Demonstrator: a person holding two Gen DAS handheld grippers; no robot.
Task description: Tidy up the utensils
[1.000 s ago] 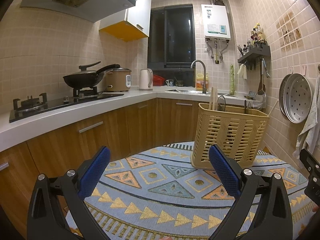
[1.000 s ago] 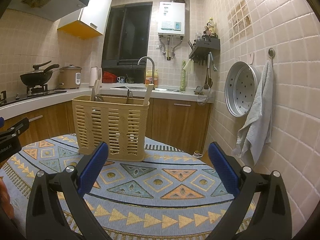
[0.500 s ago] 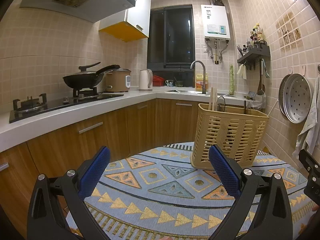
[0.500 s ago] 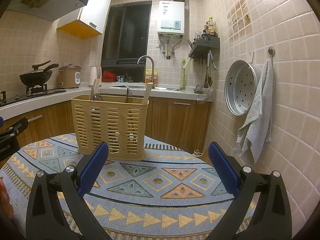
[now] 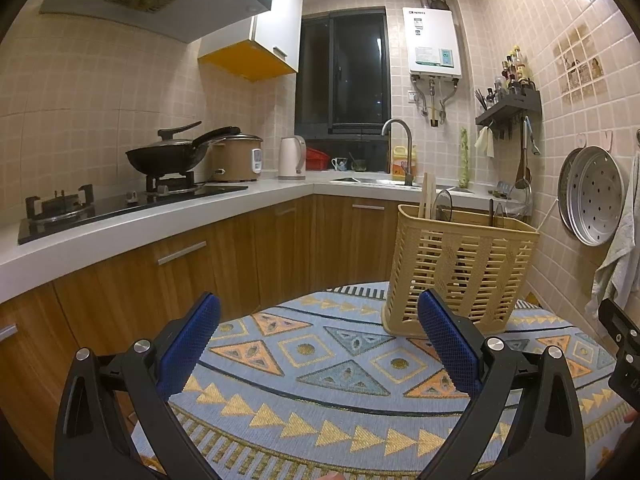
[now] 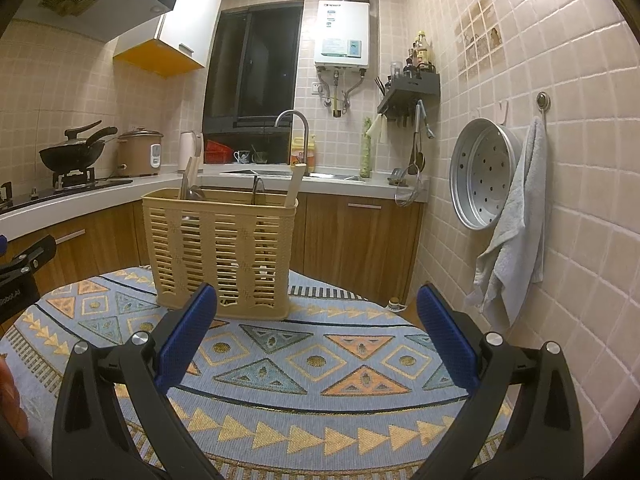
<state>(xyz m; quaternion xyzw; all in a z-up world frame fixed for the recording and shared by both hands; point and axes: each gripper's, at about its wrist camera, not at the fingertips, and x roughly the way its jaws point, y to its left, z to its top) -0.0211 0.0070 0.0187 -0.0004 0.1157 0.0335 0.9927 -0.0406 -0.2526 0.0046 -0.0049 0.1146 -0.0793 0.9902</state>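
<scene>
A beige slatted plastic utensil basket point(image 5: 460, 268) stands upright on a round table with a patterned blue cloth point(image 5: 320, 364). It also shows in the right wrist view point(image 6: 220, 252). Several utensils stick up from it: wooden chopsticks point(image 5: 426, 196), a pale handle point(image 6: 294, 184) and metal handles. My left gripper point(image 5: 318, 344) is open and empty, in front of and left of the basket. My right gripper point(image 6: 316, 336) is open and empty, in front of and right of the basket. No loose utensil shows on the cloth.
A white counter point(image 5: 120, 224) with a hob, wok point(image 5: 168, 156) and rice cooker runs along the left. A sink and tap point(image 5: 400, 148) are at the back. A steamer tray point(image 6: 480, 176) and towel point(image 6: 516, 224) hang on the tiled right wall, close to the table.
Both grippers have shifted very slightly; in the right wrist view the basket has drifted a little to the left. Both stay open and empty.
</scene>
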